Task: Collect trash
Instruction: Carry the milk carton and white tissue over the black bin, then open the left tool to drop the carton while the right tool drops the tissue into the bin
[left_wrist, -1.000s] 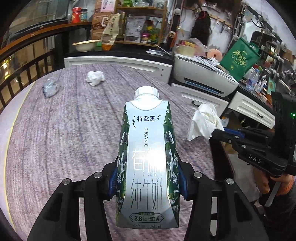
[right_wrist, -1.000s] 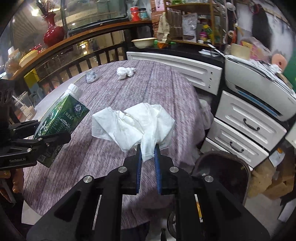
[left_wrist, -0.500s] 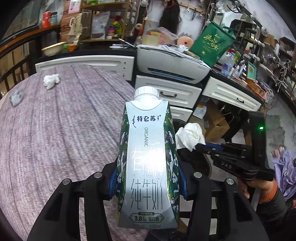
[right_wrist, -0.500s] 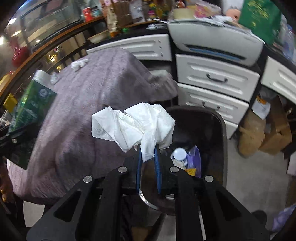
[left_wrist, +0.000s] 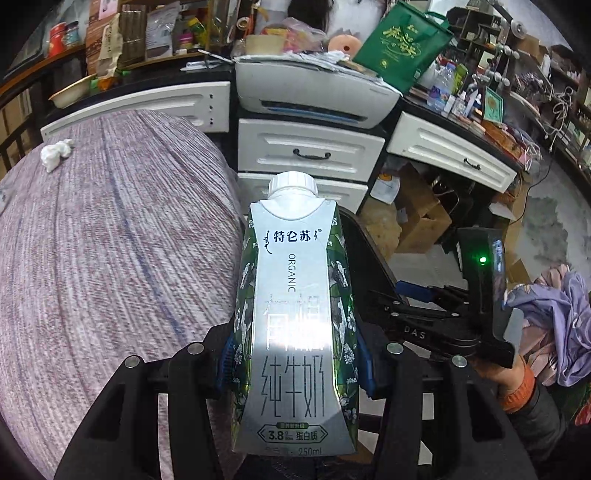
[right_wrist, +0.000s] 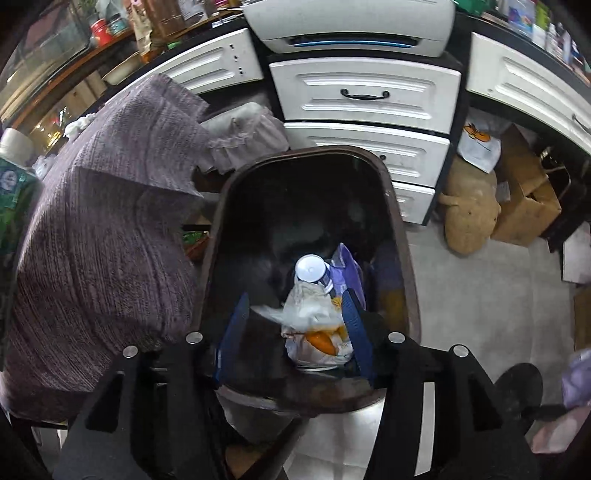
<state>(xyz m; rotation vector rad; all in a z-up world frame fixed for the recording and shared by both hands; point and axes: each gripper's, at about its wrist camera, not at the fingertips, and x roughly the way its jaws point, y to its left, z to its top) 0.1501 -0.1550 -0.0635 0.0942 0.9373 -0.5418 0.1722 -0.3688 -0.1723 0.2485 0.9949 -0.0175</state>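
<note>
Left wrist faces the drawers (left_wrist: 310, 153); right wrist looks down into the bin (right_wrist: 402, 236).

the milk carton (left_wrist: 295, 325) sits between the left gripper (left_wrist: 295, 365) fingers, table (left_wrist: 110, 258) to its left. the bin (right_wrist: 402, 258) lies below the right gripper (right_wrist: 293, 332), drawers (right_wrist: 365, 96) beyond it.

The right gripper (right_wrist: 293, 336) is held over a dark bin (right_wrist: 218, 236), its blue pads (right_wrist: 352, 328) spread wide with nothing between them. Inside the bin a white cap (right_wrist: 311, 268), crumpled paper (right_wrist: 308, 306) and what may be orange peel (right_wrist: 321, 339) are seen. A purple cloth (right_wrist: 103, 236) is draped at left, white drawers (right_wrist: 365, 96) behind.
</note>
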